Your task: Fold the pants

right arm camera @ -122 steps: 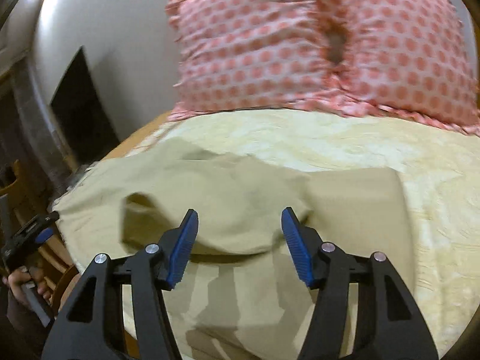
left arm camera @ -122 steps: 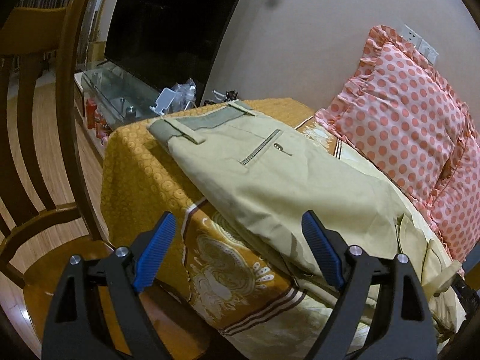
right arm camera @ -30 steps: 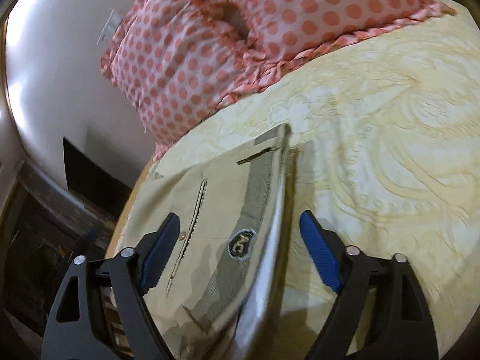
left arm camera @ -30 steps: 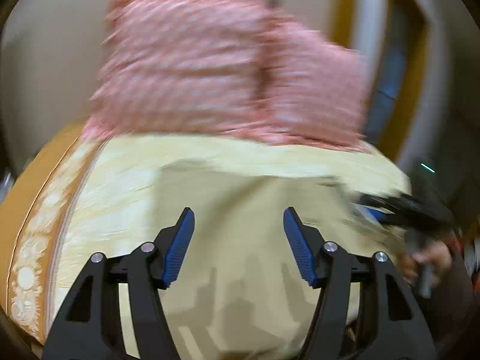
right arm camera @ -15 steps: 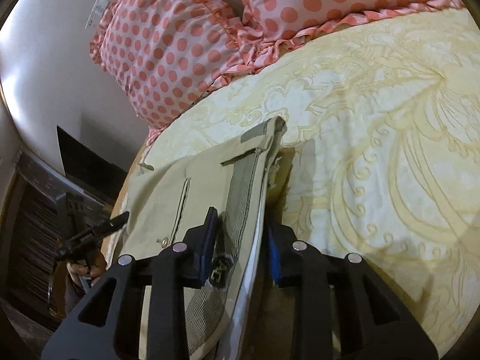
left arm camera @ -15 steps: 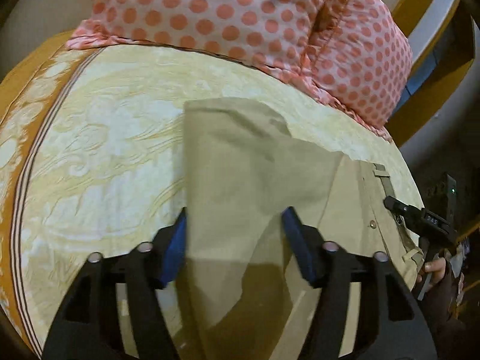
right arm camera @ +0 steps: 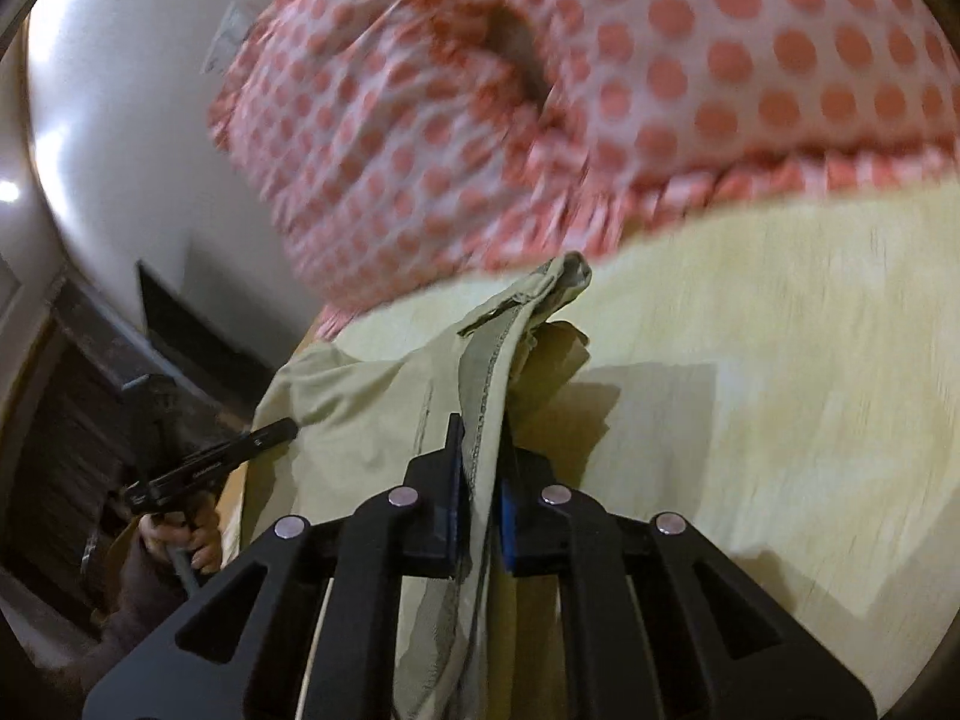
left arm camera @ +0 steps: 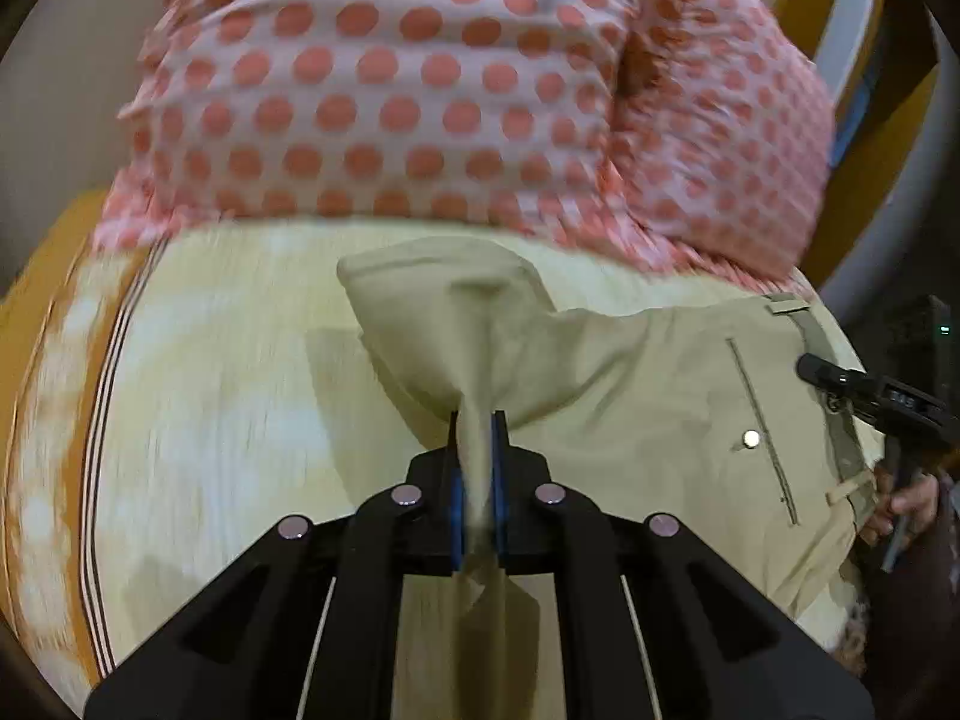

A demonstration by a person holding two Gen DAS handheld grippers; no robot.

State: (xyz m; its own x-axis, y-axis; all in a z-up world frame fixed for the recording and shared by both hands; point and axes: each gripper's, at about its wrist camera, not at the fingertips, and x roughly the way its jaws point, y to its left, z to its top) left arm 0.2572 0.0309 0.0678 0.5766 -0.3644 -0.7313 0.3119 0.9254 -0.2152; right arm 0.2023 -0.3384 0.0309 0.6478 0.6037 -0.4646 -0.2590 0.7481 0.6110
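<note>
Above the bedspread [left arm camera: 210,396], left gripper [left arm camera: 477,462] and right gripper [right arm camera: 480,468] both clamped on raised pants [left arm camera: 648,396].

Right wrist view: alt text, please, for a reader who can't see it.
The right gripper is shut on the waistband edge of beige pants lying on a yellow bedspread. Polka-dot pillows sit behind; the left gripper is at left.

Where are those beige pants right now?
The pants lie on the yellow bedspread just below the polka-dot pillows, with both grippers' jaws shut on them: left gripper on a bunched fold, right gripper on the waistband.
</note>
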